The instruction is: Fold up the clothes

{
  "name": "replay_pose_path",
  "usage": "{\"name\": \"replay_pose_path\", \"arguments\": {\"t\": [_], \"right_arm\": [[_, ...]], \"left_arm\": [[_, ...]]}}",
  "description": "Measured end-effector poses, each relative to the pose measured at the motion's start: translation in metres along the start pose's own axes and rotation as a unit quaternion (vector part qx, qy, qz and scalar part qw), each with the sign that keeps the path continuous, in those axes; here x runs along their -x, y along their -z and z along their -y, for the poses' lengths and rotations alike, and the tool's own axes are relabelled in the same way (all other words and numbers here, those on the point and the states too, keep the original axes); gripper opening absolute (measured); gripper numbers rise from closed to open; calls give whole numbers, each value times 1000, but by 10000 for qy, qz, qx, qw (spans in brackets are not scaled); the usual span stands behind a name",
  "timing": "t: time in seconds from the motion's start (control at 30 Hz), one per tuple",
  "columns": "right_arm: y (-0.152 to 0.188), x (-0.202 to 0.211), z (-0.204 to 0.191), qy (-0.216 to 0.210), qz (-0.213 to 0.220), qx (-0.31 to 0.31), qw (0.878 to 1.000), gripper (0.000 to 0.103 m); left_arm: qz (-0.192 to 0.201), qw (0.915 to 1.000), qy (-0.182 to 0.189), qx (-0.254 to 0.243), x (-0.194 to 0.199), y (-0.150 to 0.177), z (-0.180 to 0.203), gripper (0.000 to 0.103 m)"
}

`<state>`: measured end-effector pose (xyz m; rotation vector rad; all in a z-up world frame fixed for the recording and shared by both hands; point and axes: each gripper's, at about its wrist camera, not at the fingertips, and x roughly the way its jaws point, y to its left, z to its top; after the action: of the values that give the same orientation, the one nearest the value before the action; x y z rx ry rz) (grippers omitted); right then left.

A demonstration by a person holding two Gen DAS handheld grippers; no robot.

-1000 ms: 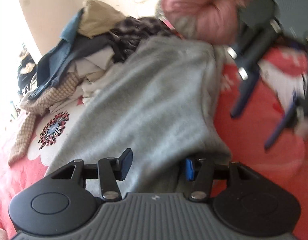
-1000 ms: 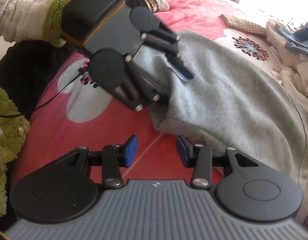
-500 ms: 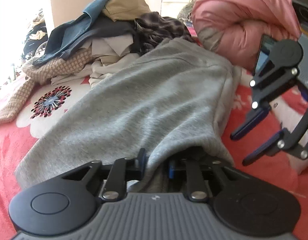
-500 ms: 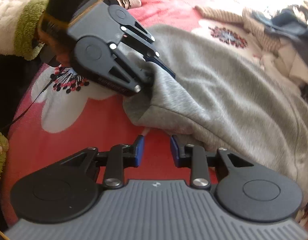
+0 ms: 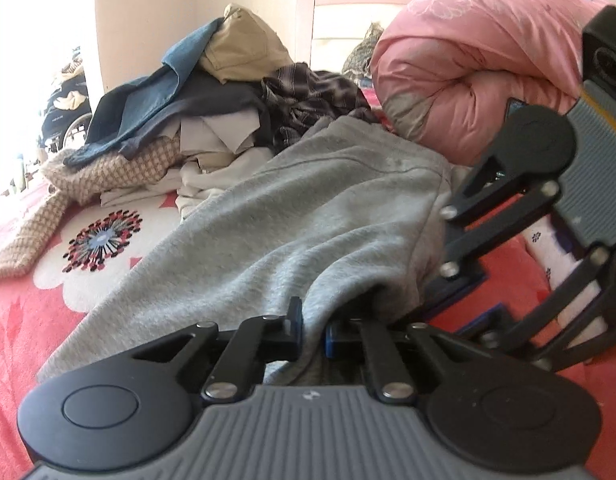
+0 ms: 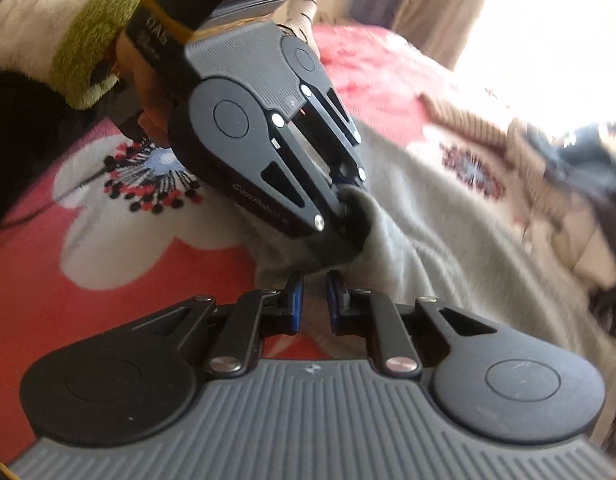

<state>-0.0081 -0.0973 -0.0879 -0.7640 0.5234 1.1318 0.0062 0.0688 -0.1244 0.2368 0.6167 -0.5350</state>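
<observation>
left gripper (image 5: 313, 326) jaws just closed, pinching the near hem of the grey garment (image 5: 292, 216), which lies on the red floral bed cover (image 5: 28, 320) below the clothes pile (image 5: 196, 120). right gripper (image 6: 313, 300) just narrowed beside it; cannot tell if cloth is caught.
</observation>
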Motion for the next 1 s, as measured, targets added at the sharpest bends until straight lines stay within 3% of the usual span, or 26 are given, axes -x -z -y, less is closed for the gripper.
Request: {"name": "replay_pose_path", "arguments": {"t": [0.1, 0.27, 0.47, 0.67, 0.8, 1.0], "right_arm": [[-1, -12, 2, 212, 86, 132, 9997, 11], [-1, -27, 6, 909, 185, 184, 9955, 7], [11, 0, -23, 967, 563, 1209, 9863, 9], [32, 2, -60, 719, 526, 2646, 9602, 10], [39, -21, -67, 1136, 208, 3176, 9412, 10], [38, -30, -58, 1890, 376, 3413, 9200, 8]], "left_arm": [[129, 9999, 32, 87, 4, -1, -2, 10], [179, 9998, -14, 119, 4, -2, -4, 9], [177, 9998, -9, 95, 5, -2, -5, 10], [209, 9997, 60, 118, 7, -2, -9, 10], [196, 9997, 80, 79, 8, -1, -8, 10], [179, 9996, 122, 158, 7, -1, -9, 10]]}}
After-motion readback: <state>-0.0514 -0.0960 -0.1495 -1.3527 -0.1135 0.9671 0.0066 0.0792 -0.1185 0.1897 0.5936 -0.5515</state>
